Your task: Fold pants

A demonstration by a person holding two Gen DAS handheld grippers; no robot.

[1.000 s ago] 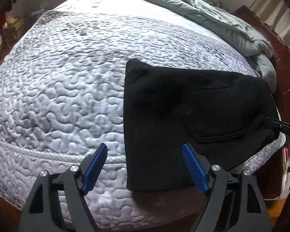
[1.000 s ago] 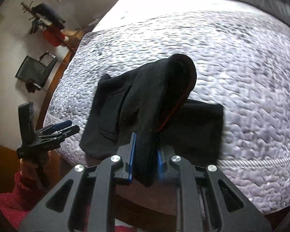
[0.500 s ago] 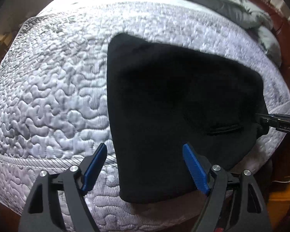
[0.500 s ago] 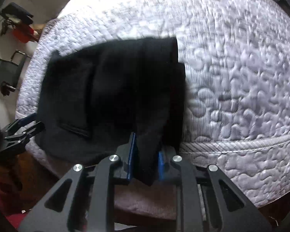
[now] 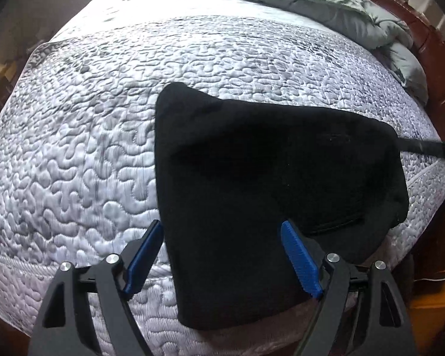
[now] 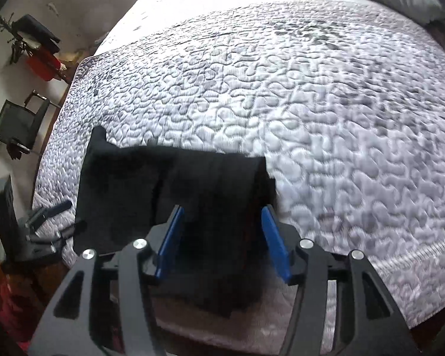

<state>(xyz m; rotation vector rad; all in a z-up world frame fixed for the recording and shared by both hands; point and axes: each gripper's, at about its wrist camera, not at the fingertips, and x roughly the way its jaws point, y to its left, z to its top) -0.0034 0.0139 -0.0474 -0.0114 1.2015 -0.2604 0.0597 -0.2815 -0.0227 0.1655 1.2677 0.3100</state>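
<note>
While both tools hover at the near edge of the bed, the left gripper (image 5: 222,255) stands wide apart, its blue pads (image 5: 300,262) astride the folded black pants (image 5: 252,178) and clamping nothing. Spread as well, the right gripper (image 6: 222,241) straddles the pants' (image 6: 192,207) thick folded end, gripping no cloth. Beneath the garment lies a pale quilted mattress (image 5: 74,148), with a grey-green duvet (image 5: 326,9) bunched at the far end beside a dark wooden bed frame (image 5: 430,44). By the wall stands a black chair (image 6: 20,124).
</note>
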